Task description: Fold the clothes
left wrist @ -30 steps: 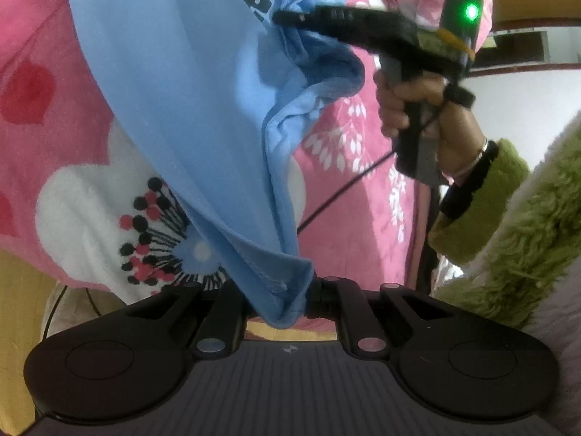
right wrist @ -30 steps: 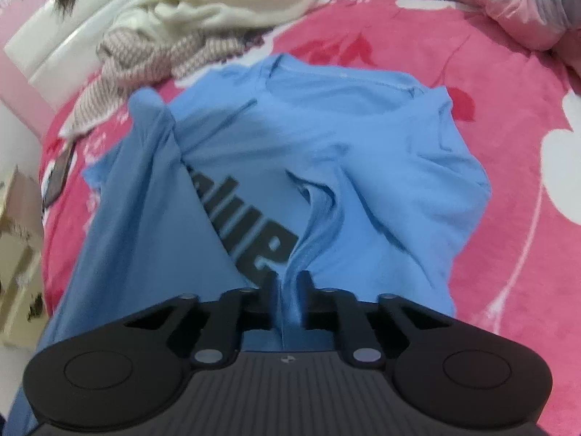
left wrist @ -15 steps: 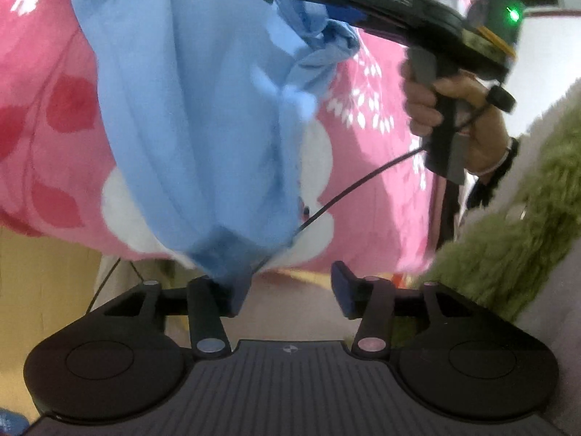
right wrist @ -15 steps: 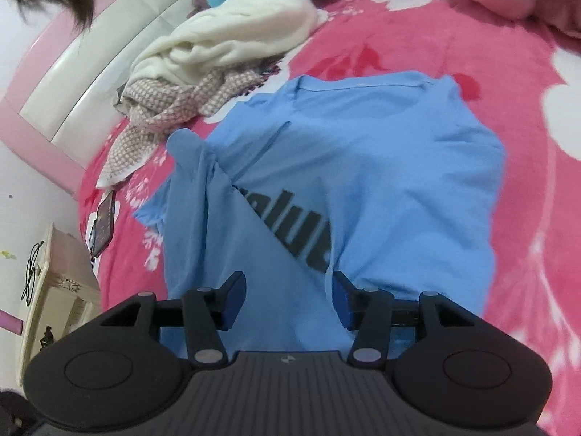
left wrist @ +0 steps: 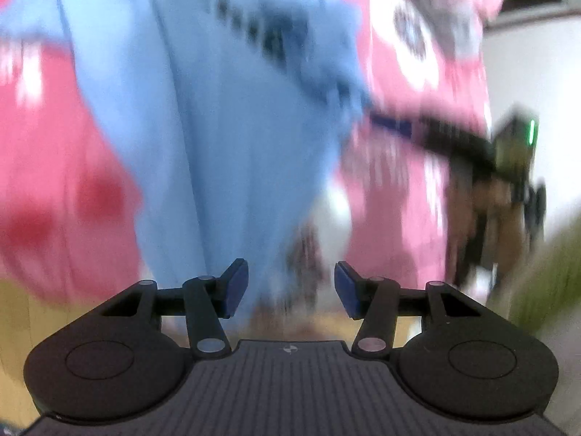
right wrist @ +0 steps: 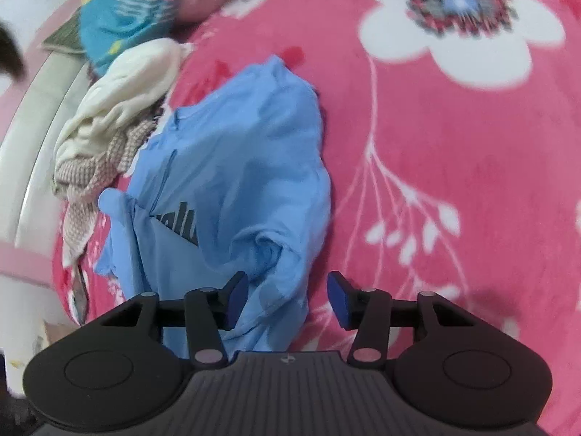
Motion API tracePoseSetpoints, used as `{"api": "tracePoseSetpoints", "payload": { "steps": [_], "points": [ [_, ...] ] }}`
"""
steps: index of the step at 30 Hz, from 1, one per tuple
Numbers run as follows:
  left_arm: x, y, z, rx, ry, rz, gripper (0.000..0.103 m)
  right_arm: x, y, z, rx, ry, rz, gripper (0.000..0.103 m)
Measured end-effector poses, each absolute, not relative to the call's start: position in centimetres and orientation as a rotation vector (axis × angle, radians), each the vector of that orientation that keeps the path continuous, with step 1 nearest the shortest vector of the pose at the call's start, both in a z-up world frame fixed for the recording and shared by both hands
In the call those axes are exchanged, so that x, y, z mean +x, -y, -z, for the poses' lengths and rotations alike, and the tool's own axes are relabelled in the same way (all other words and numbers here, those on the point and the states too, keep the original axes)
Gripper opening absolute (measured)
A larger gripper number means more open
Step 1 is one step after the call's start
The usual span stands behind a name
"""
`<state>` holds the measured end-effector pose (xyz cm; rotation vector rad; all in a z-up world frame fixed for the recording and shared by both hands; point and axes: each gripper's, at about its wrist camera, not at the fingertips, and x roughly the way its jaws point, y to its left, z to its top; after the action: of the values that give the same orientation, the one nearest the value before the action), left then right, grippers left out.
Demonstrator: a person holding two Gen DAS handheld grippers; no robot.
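A light blue T-shirt (right wrist: pixel 247 167) with dark lettering lies crumpled and partly folded on the pink floral bedspread (right wrist: pixel 454 181). My right gripper (right wrist: pixel 287 298) hovers over the shirt's near edge. Its jaws stand apart and are closing, with cloth below them but none pressed by the pads. The left wrist view is blurred by motion. There the same T-shirt (left wrist: pixel 218 127) spreads ahead of my left gripper (left wrist: pixel 290 289), which is open and holds nothing. The right gripper (left wrist: pixel 392 123) shows there too, held by a hand (left wrist: pixel 479 210), with its tips beside the shirt's right edge.
A cream garment on a checked cloth (right wrist: pixel 120 109) is piled left of the shirt, near a teal item (right wrist: pixel 120 18). A white padded headboard (right wrist: pixel 21 145) runs along the left. A fuzzy green sleeve (left wrist: pixel 544 290) is at the right.
Both grippers were shut on the blue shirt a second ago and have let it go. The shirt dropped onto the bedspread. Both grippers drew back from it, and the right one rolled.
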<state>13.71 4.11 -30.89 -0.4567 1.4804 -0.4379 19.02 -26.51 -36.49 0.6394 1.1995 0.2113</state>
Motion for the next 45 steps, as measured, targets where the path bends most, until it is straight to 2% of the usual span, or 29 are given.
{"api": "tracePoseSetpoints", "payload": {
  "steps": [3, 6, 7, 8, 9, 10, 11, 15, 22, 24, 26, 27, 32, 38, 42, 45],
  "points": [
    [17.7, -3.7, 30.2, -0.411, -1.337, 0.403, 0.052, 19.1, 26.7, 37.9, 0.735, -1.231, -0.156, 0.049],
    [20.1, -2.4, 30.3, -0.394, -1.269, 0.392, 0.052, 19.5, 27.1, 38.7, 0.782, -1.226, -0.115, 0.044],
    [20.6, -1.9, 30.5, -0.397, -1.263, 0.392, 0.052, 19.6, 27.2, 38.9, 0.786, -1.226, -0.107, 0.038],
    [20.7, -1.2, 30.6, -0.392, -1.260, 0.400, 0.052, 19.8, 27.2, 39.2, 0.791, -1.225, -0.098, 0.020],
    [20.8, -0.4, 30.7, -0.386, -1.258, 0.409, 0.052, 20.0, 27.3, 39.4, 0.795, -1.225, -0.090, 0.008],
    [20.9, 0.3, 30.8, -0.381, -1.256, 0.418, 0.052, 20.1, 27.3, 39.3, 0.761, -1.223, -0.080, 0.003],
    [20.7, 0.9, 31.0, -0.373, -1.252, 0.426, 0.052, 20.1, 27.1, 38.8, 0.695, -1.219, -0.071, 0.002],
    [21.2, 2.3, 32.1, -0.378, -1.253, 0.435, 0.051, 19.3, 26.8, 36.9, 0.437, -1.183, 0.011, 0.002],
    [23.7, 2.4, 34.2, -0.378, -1.244, 0.397, 0.051, 19.1, 25.4, 38.1, 0.239, -1.164, 0.001, 0.005],
    [24.6, 2.3, 34.6, -0.377, -1.225, 0.394, 0.051, 18.6, 25.3, 37.4, 0.187, -1.163, -0.036, 0.014],
    [25.4, 2.0, 35.0, -0.391, -1.210, 0.383, 0.051, 18.0, 26.0, 36.6, 0.163, -1.184, -0.065, 0.043],
    [25.9, 1.8, 35.2, -0.398, -1.202, 0.377, 0.051, 17.8, 26.4, 36.1, 0.148, -1.186, -0.072, 0.045],
    [27.4, 1.4, 35.8, -0.346, -1.154, 0.370, 0.051, 18.7, 28.3, 32.5, 0.130, -1.093, -0.089, 0.046],
    [28.3, 1.6, 36.9, -0.305, -1.155, 0.414, 0.049, 27.5, 24.9, 31.8, -0.020, -0.913, -0.363, 0.041],
    [28.4, 1.6, 37.3, -0.300, -1.150, 0.423, 0.046, 33.7, 23.6, 33.1, -0.071, -0.931, -0.444, 0.039],
    [28.3, 1.5, 37.5, -0.296, -1.139, 0.420, 0.046, 37.4, 25.3, 35.0, 0.095, -1.037, -0.406, 0.037]
  ]
}}
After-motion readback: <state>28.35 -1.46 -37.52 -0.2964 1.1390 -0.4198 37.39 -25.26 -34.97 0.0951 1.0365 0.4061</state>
